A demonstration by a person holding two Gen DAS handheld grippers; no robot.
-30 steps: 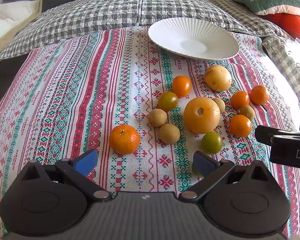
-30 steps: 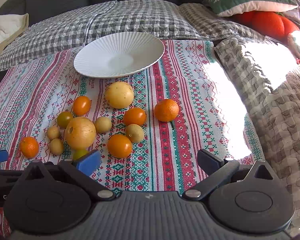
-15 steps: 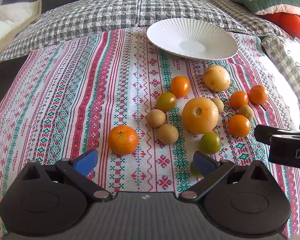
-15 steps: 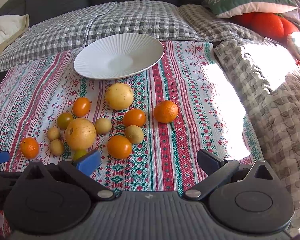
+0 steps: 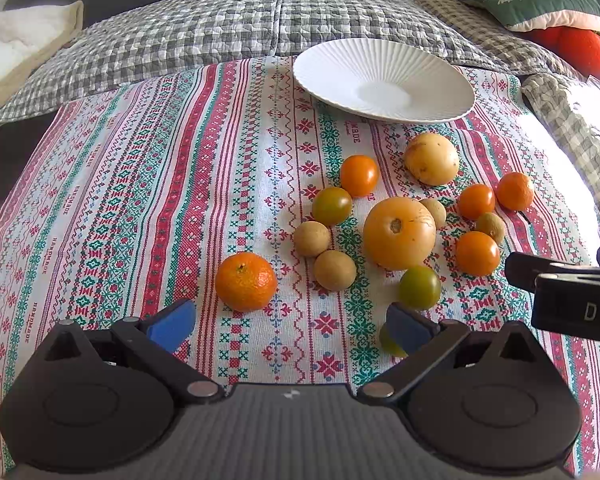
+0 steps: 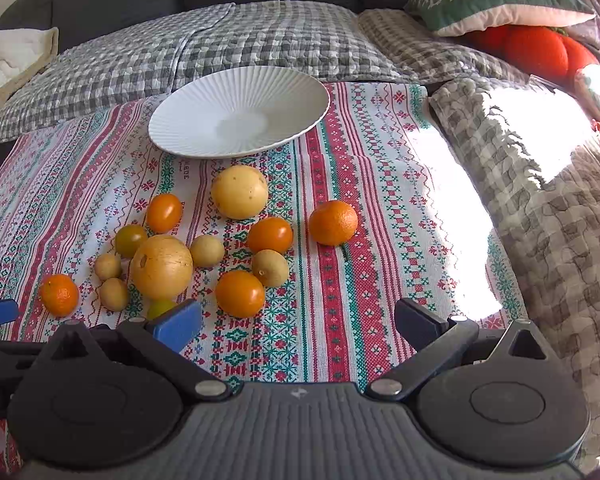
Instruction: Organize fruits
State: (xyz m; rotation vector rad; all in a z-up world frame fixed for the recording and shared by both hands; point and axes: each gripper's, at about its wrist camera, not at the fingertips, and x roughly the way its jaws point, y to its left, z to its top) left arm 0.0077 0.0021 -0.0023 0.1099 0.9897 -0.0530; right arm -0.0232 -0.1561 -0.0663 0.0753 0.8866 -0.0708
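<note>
White and ribbed, the plate (image 6: 236,118) sits empty at the cloth's far edge, with the fruit cluster (image 5: 398,232) just near of it. Bare striped cloth (image 5: 140,200) spreads wide to the left. The left gripper (image 5: 288,326) and right gripper (image 6: 298,320) hover with jaws spread, holding nothing. Since a second ago the left view has crept slightly forward; the fruit lies unmoved.

"HANDMADE" on tablecloth (image 5: 100,184), "DA" on right tongs (image 5: 576,304)
</note>
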